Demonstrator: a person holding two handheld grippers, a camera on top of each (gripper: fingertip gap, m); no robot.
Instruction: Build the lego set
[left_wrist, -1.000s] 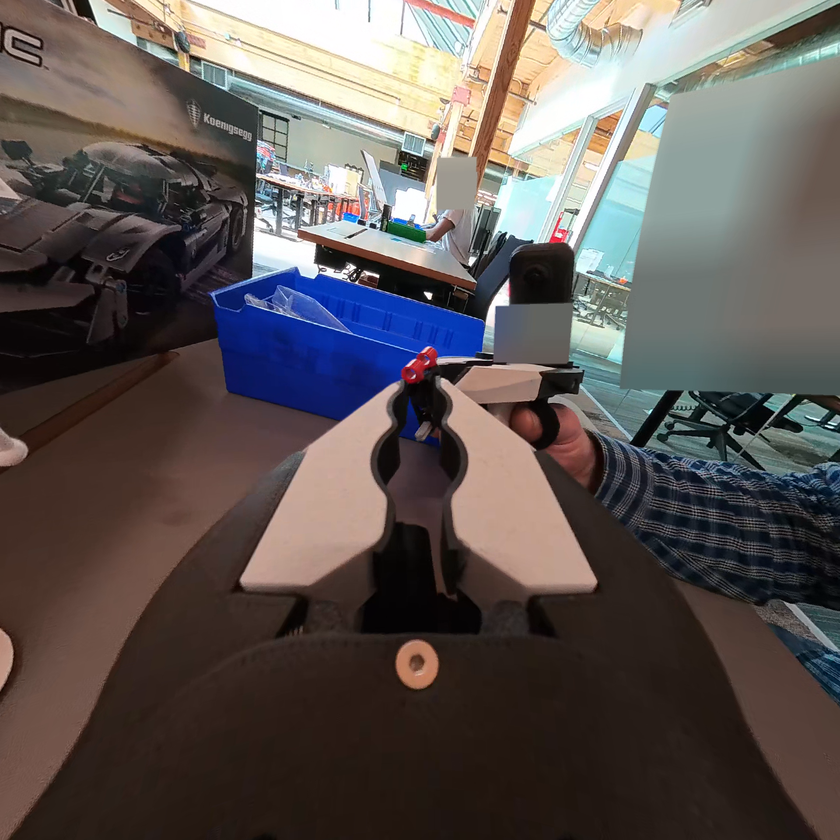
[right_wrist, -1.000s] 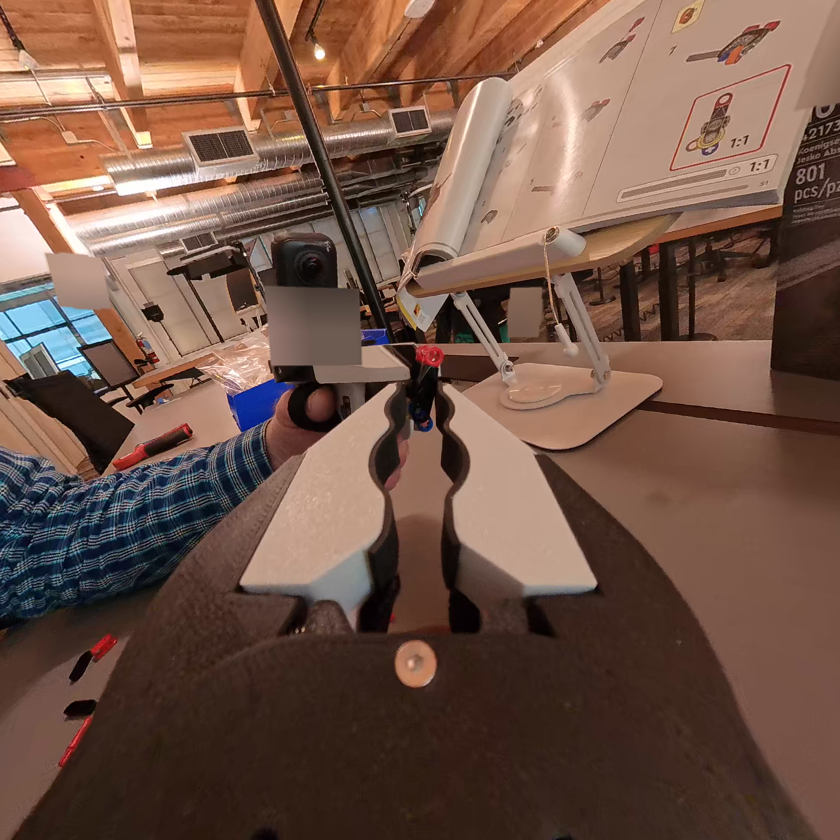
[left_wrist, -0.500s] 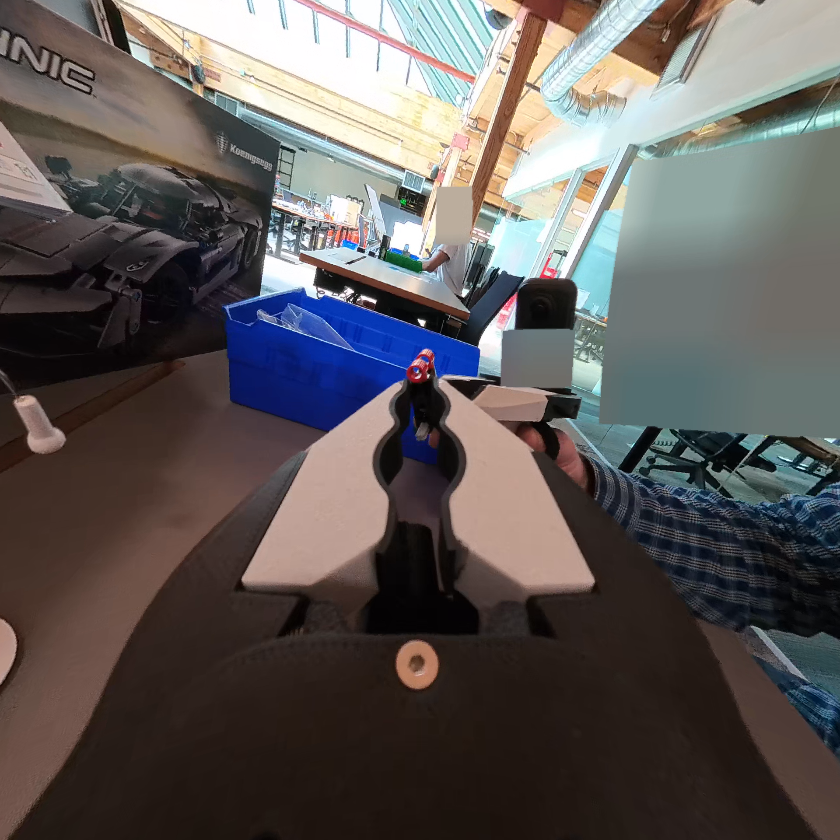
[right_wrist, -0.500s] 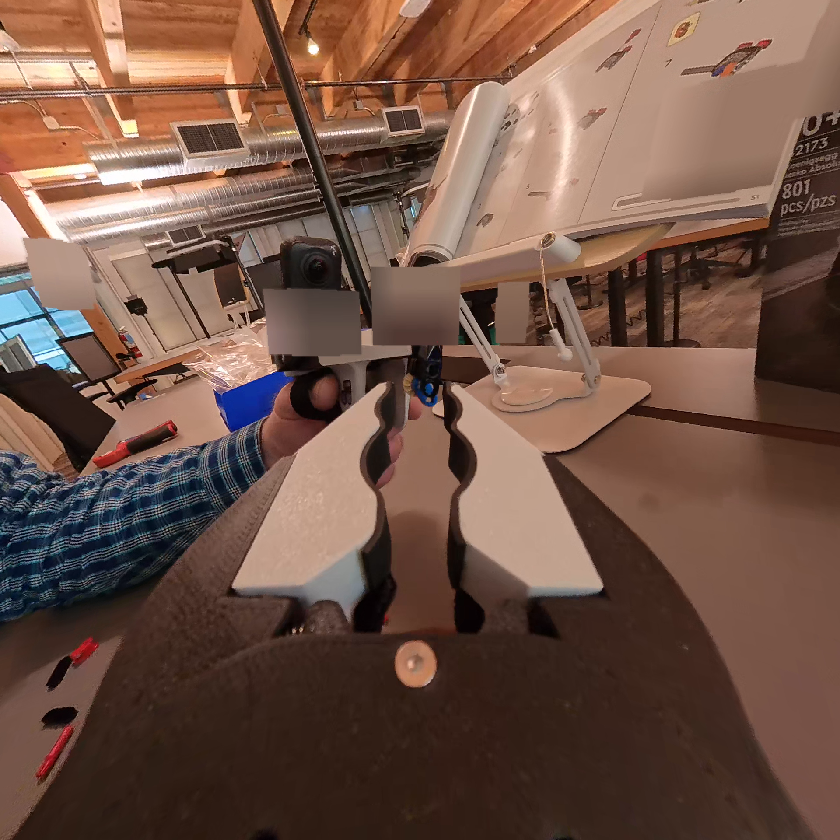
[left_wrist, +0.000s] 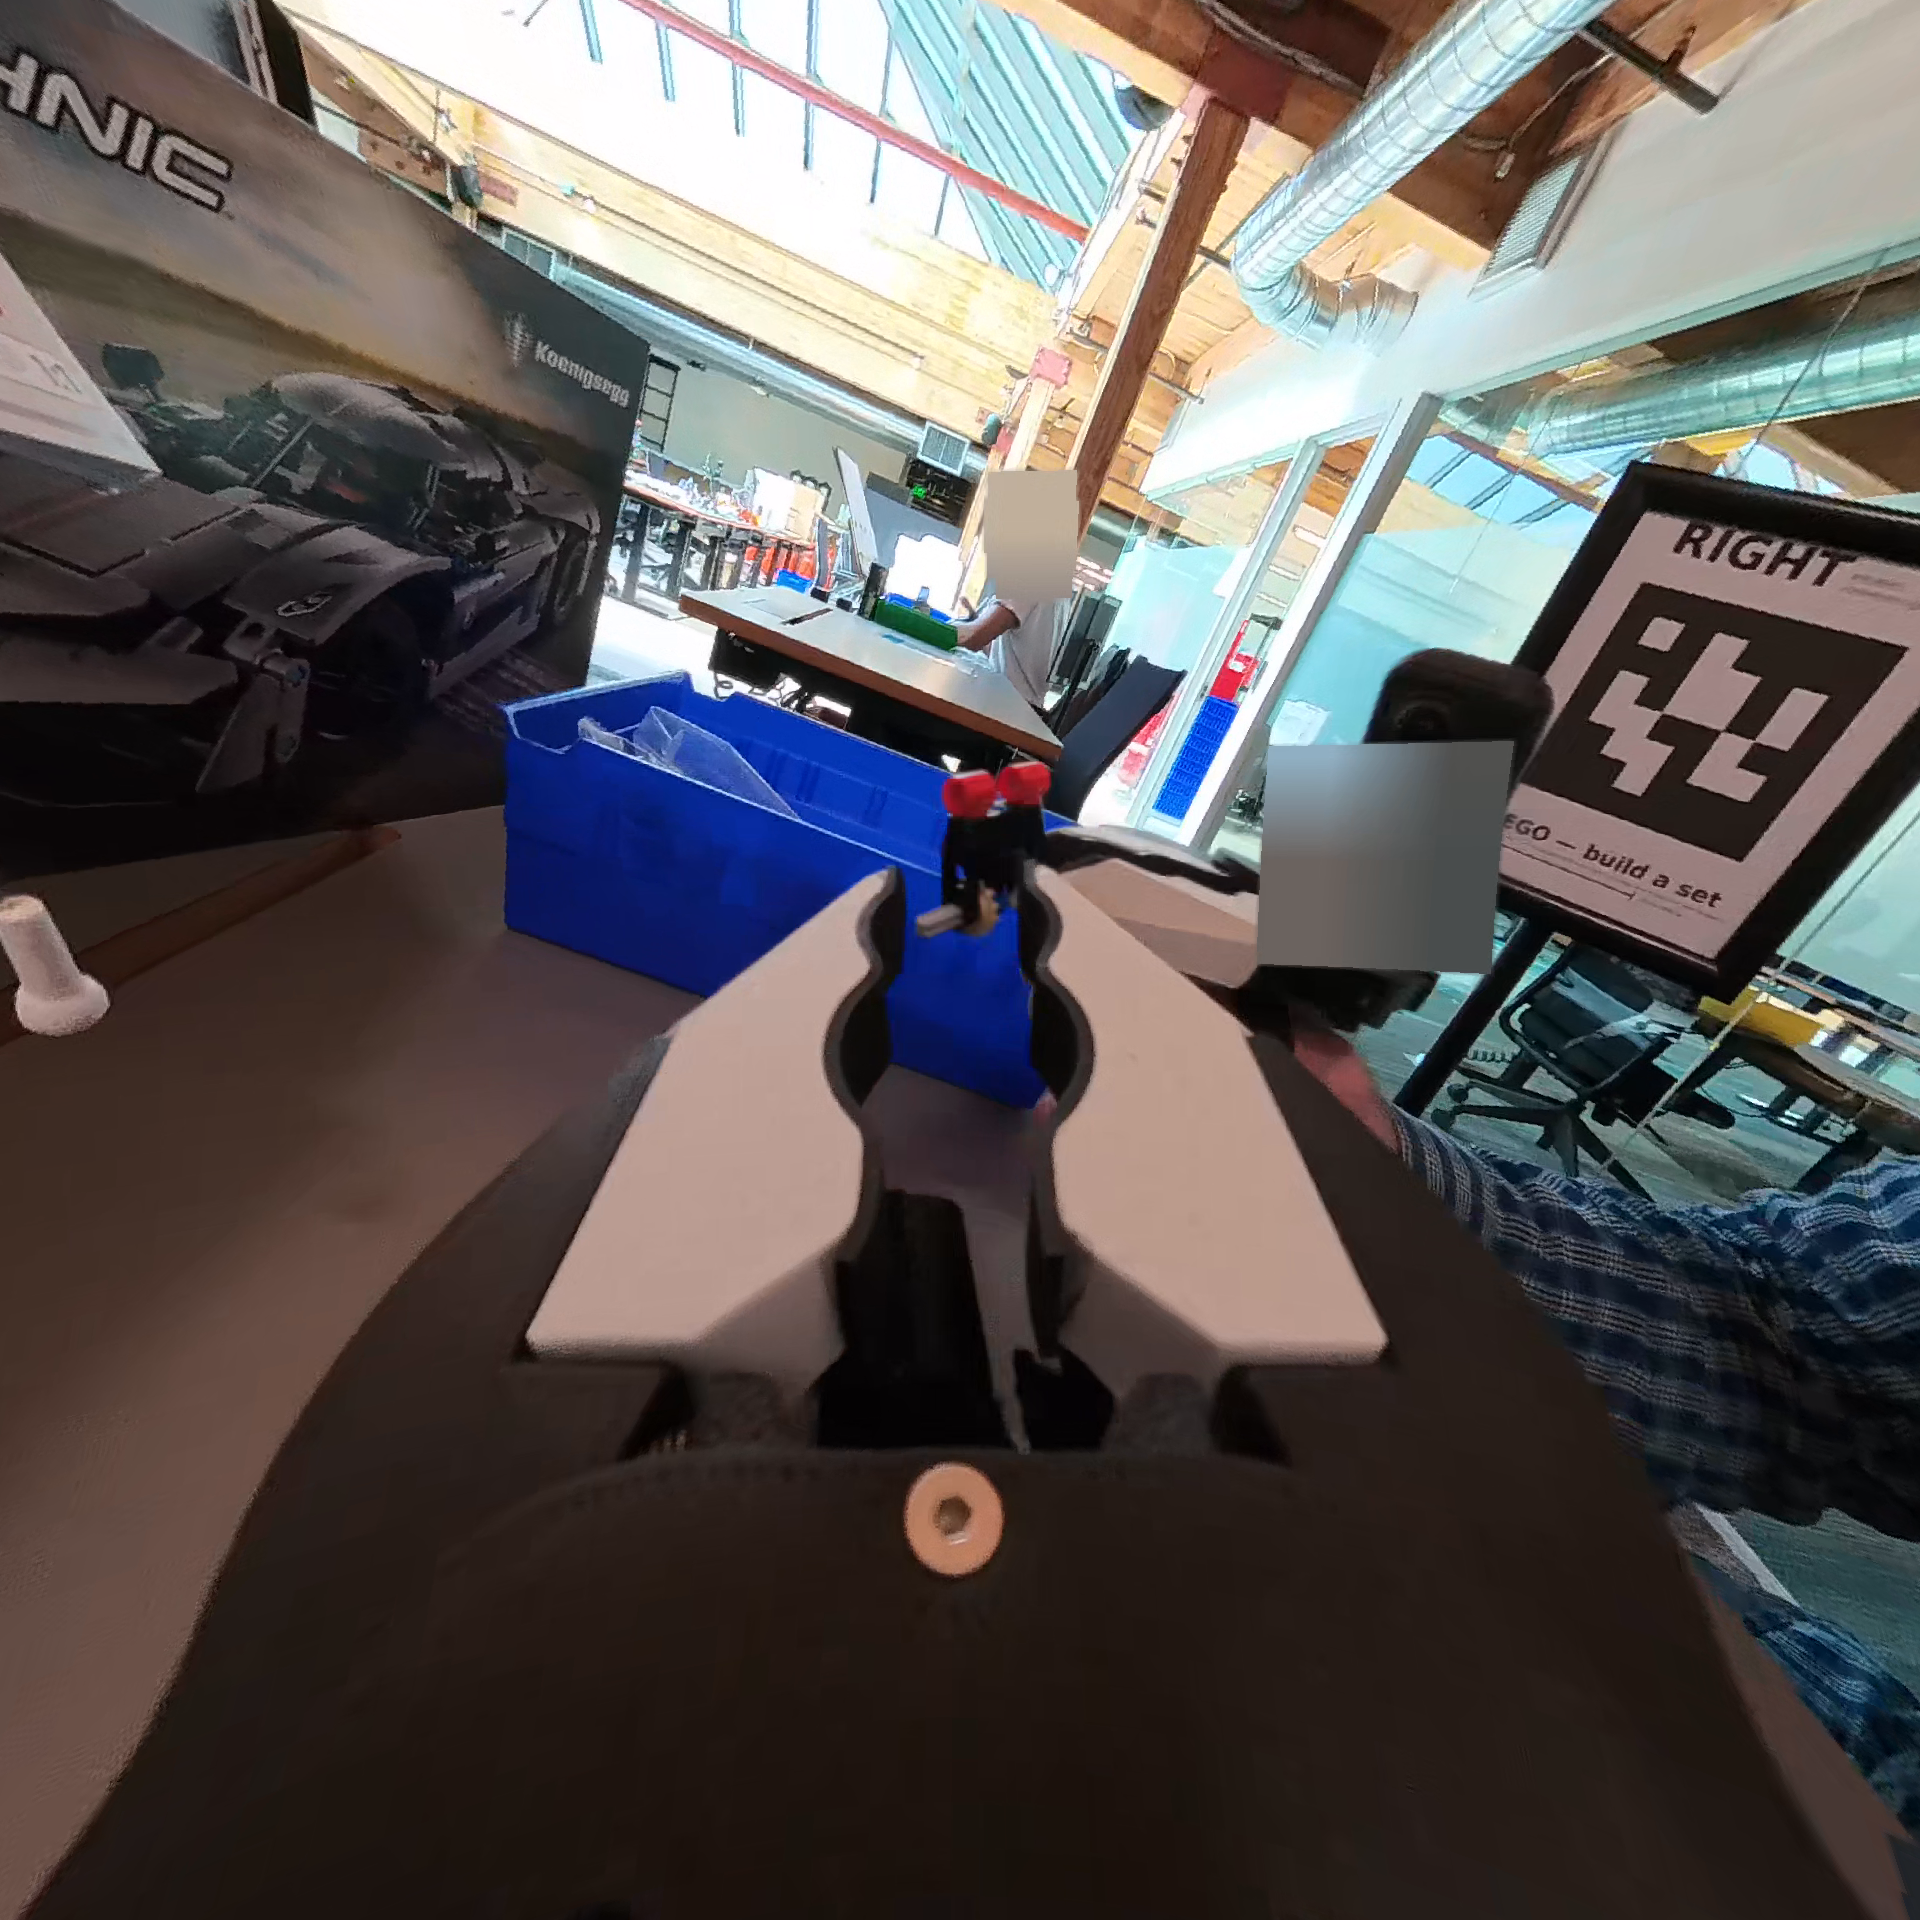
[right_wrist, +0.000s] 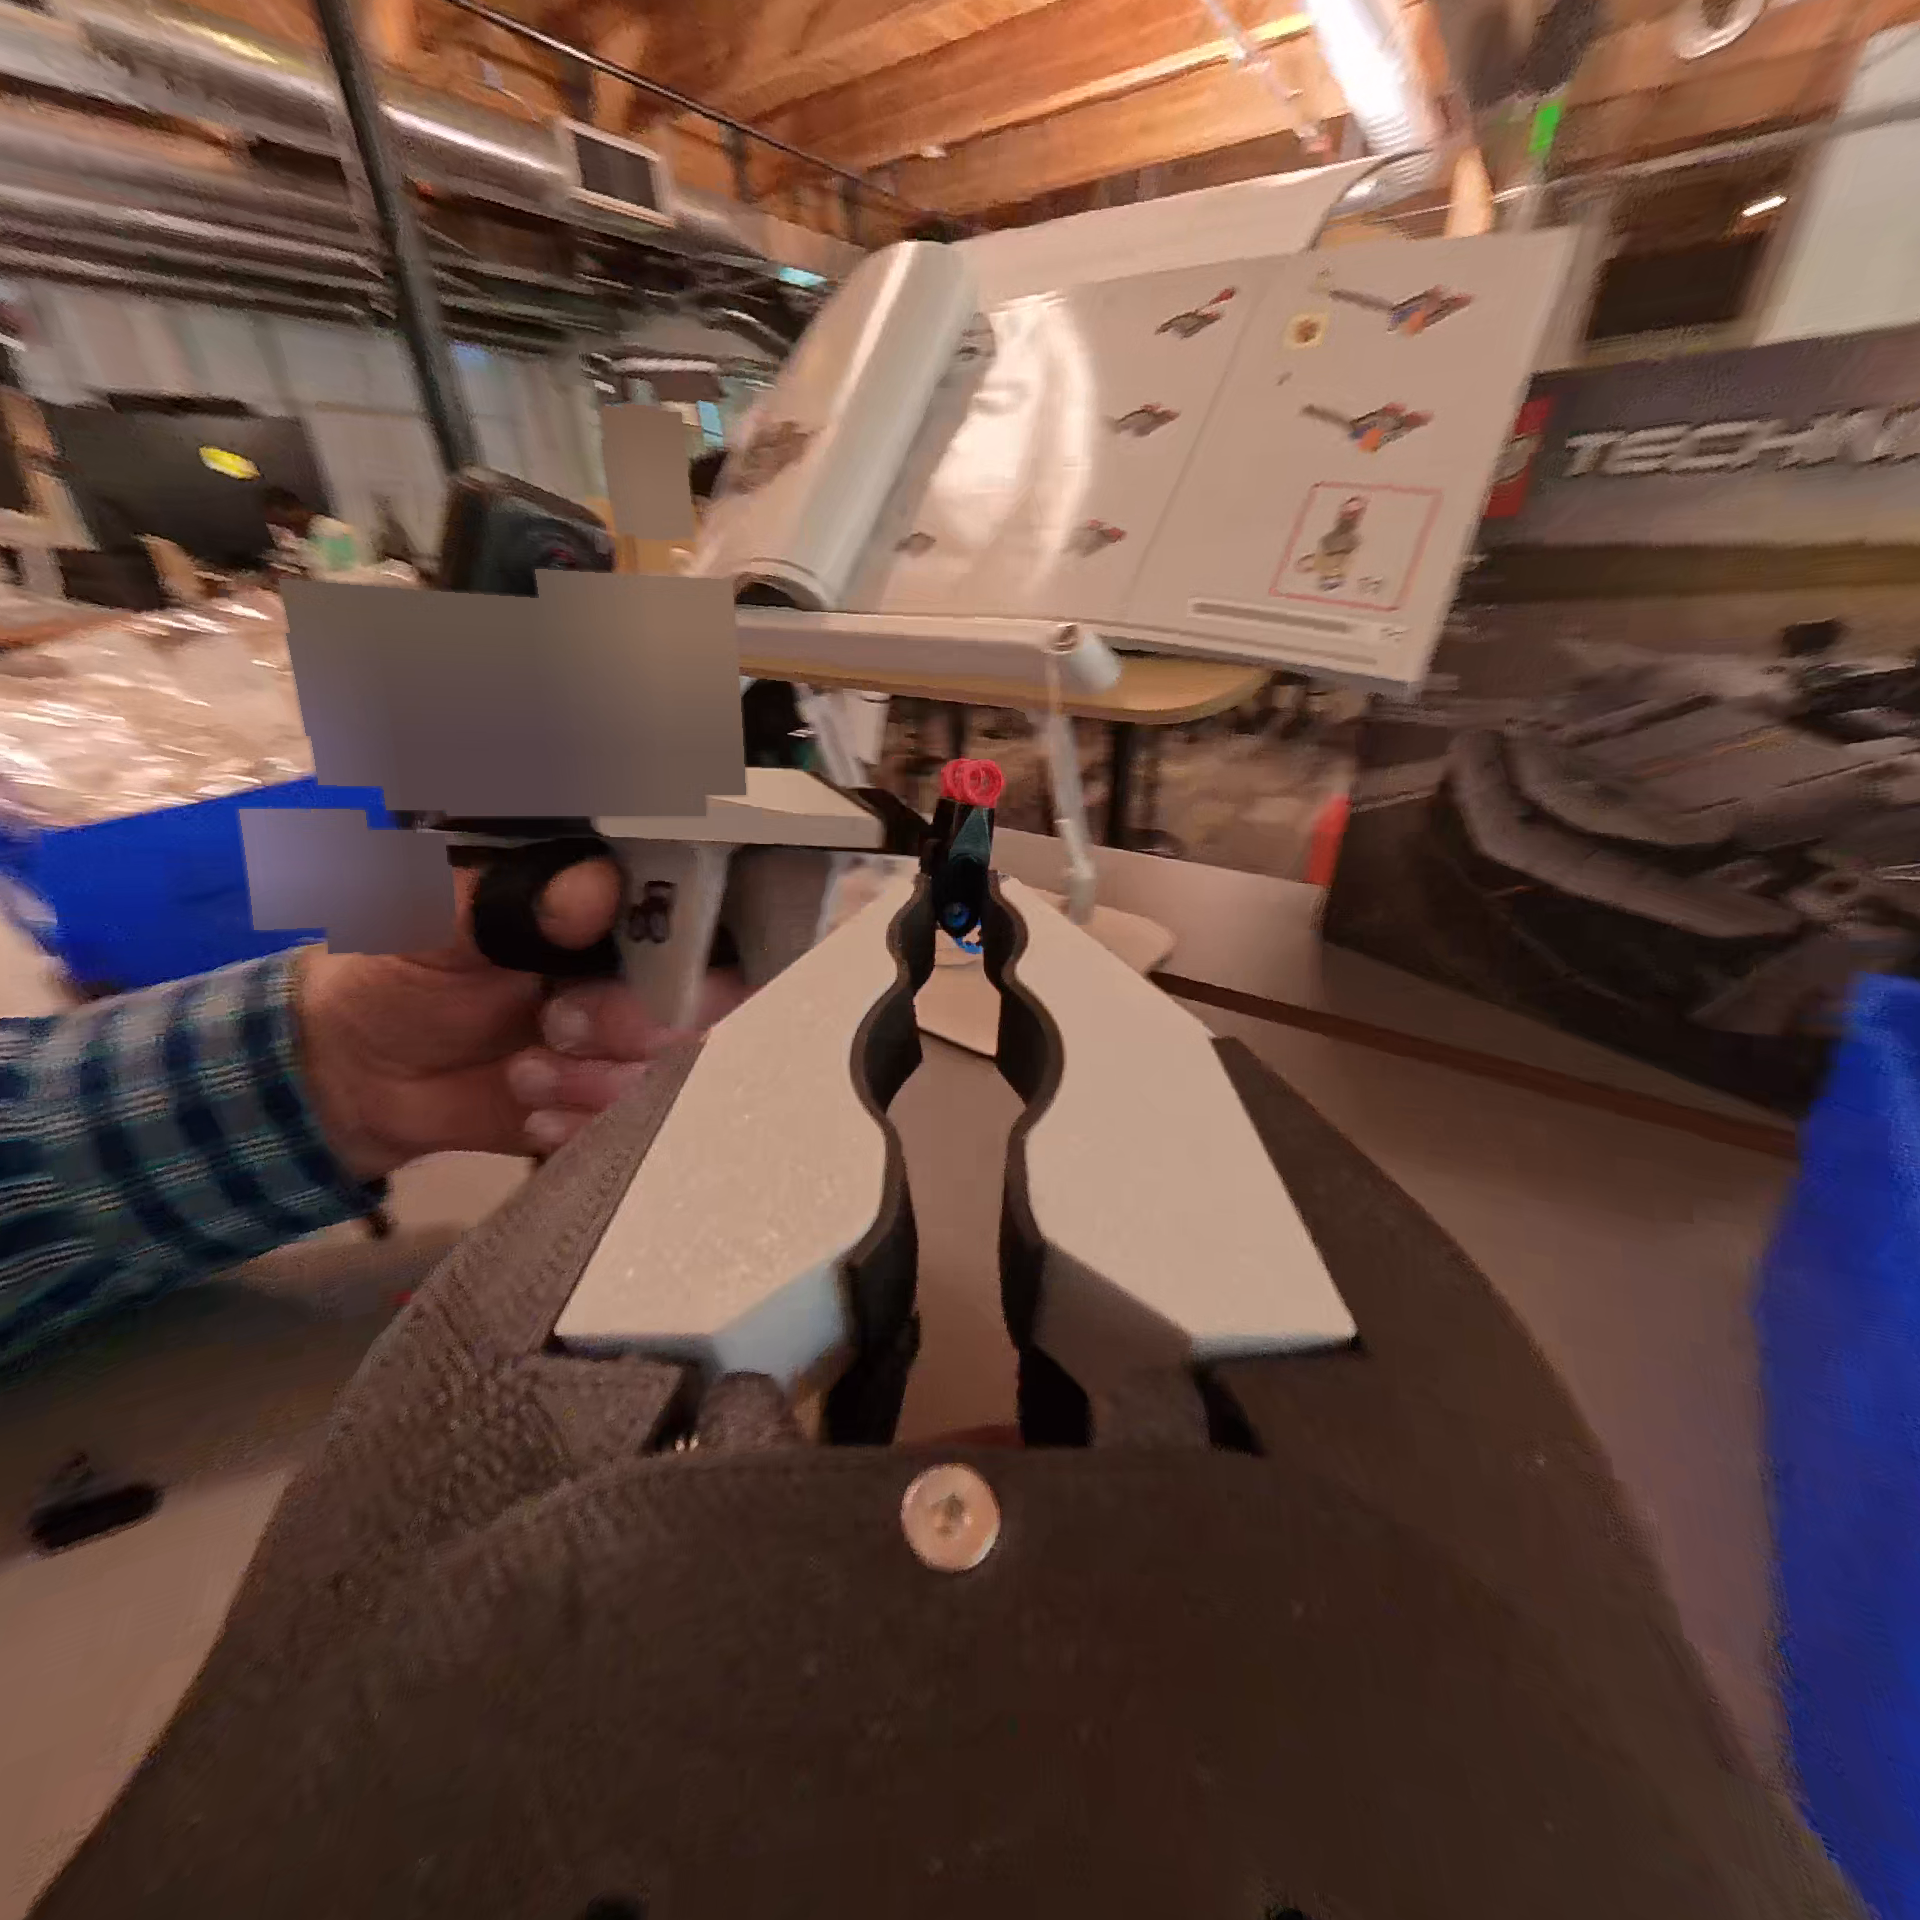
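Note:
A small lego assembly (left_wrist: 987, 852), black with two red pins on top and a tan pin at its side, is held in the air above the table. My right gripper (right_wrist: 958, 883) is shut on it; in the right wrist view the assembly (right_wrist: 971, 821) also shows a blue pin low down. My left gripper (left_wrist: 961, 894) is open, its fingertips on either side of the assembly. The right gripper's white fingers (left_wrist: 1143, 894) come in from the right. The left gripper's fingers (right_wrist: 831, 821) come in from the left, tips beside the assembly. The right wrist view is motion-blurred.
A blue bin (left_wrist: 727, 831) holding clear bags stands behind the grippers. The set's box (left_wrist: 260, 540) stands upright at the left. An open instruction booklet (right_wrist: 1195, 468) rests on a white stand. A framed sign (left_wrist: 1714, 727) stands at the right. Loose small pieces (right_wrist: 83, 1496) lie on the table. Less than 4 cm separates the two grippers' tips.
My left gripper has opened off the assembly, which it held before. My right gripper, slightly open half a second ago, has closed on it. Both views have swung.

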